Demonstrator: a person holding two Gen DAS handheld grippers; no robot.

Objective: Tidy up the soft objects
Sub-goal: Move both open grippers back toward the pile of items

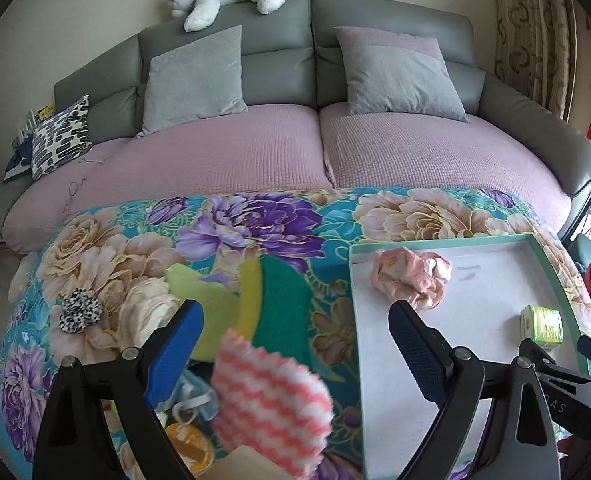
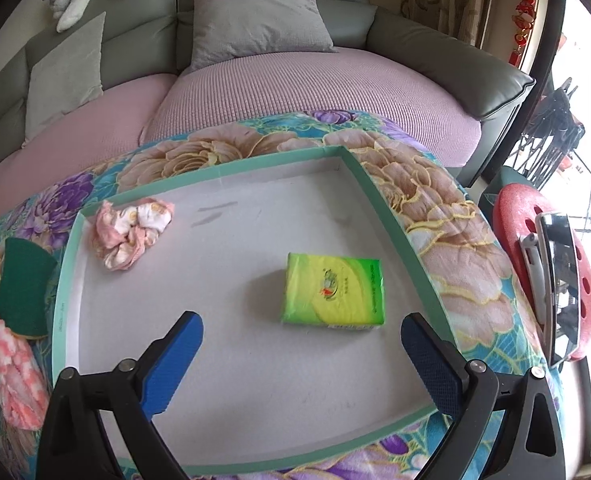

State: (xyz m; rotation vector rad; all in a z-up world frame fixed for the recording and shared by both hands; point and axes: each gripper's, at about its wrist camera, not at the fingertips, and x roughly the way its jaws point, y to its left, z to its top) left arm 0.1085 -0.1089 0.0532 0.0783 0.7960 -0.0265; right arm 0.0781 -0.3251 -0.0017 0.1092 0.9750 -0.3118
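My left gripper (image 1: 295, 316) is open above the floral cloth. A pink-and-white wavy cloth (image 1: 271, 396), blurred, lies between and below its fingers; neither pad touches it. Just beyond are a green-and-yellow sponge (image 1: 283, 296) and a lime cloth (image 1: 203, 304). My right gripper (image 2: 301, 334) stands open over a white tray with a mint rim (image 2: 391, 220), nothing between its fingers. A green tissue pack (image 2: 333, 290) lies flat in the tray just past the fingertips. A crumpled pink cloth (image 2: 131, 236) sits in the tray's far left corner.
A black-and-white pompom (image 1: 79, 314) lies at the left on the floral cover (image 1: 107, 248). An orange item (image 1: 191, 446) and clear wrapping sit close under the left gripper. A grey sofa (image 1: 275, 56) with cushions stands behind. A red perforated disc (image 2: 515, 216) is off the table's right side.
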